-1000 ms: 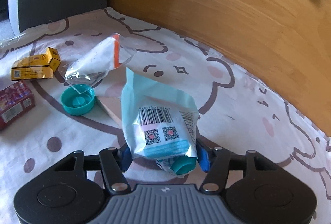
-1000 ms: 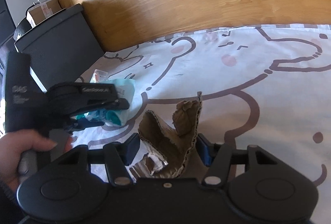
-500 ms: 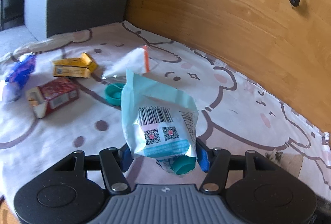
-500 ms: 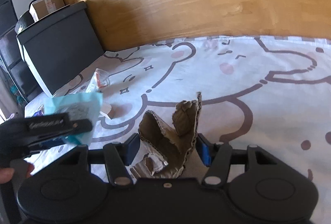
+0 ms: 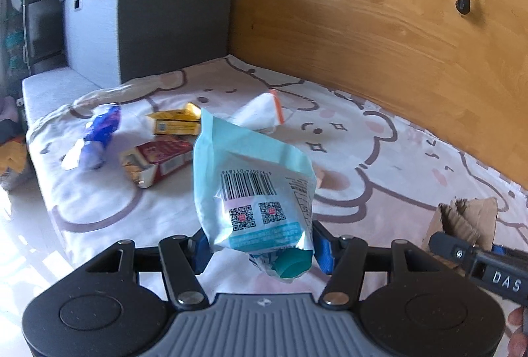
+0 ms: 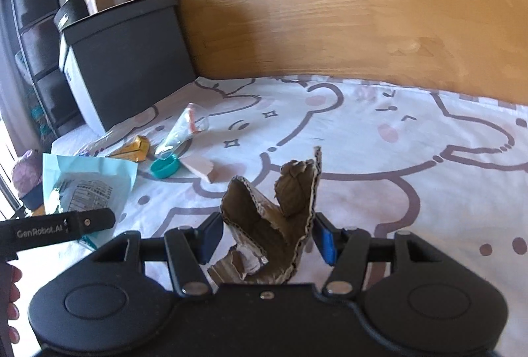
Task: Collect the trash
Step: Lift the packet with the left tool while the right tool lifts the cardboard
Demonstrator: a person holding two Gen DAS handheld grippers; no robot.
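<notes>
My left gripper [image 5: 260, 249] is shut on a light blue pouch [image 5: 254, 185] with a teal cap, held above the bed. The same blue pouch [image 6: 87, 188] shows at the left of the right wrist view. My right gripper [image 6: 269, 238] is shut on a torn piece of brown cardboard [image 6: 280, 215], which stands up between the blue pads. That cardboard [image 5: 468, 218] also appears at the right edge of the left wrist view. Loose trash lies on the bear-print sheet [image 5: 363, 159]: a yellow box [image 5: 175, 122], a red box [image 5: 155, 159], a blue wrapper [image 5: 95, 139], a clear bag [image 5: 264, 109] and a teal lid [image 6: 165, 167].
A dark storage box [image 5: 148, 14] stands at the bed's far corner against the wooden headboard wall [image 5: 363, 27]. A cable with a plug [image 5: 463, 4] hangs on the wood. A small pink block [image 6: 198, 167] lies beside the teal lid. The bed edge drops off at the left.
The left gripper has pulled back and up from the trash with the pouch, so more of the bed and the dark box show. The right gripper rose a little and rolled, still holding the cardboard.
</notes>
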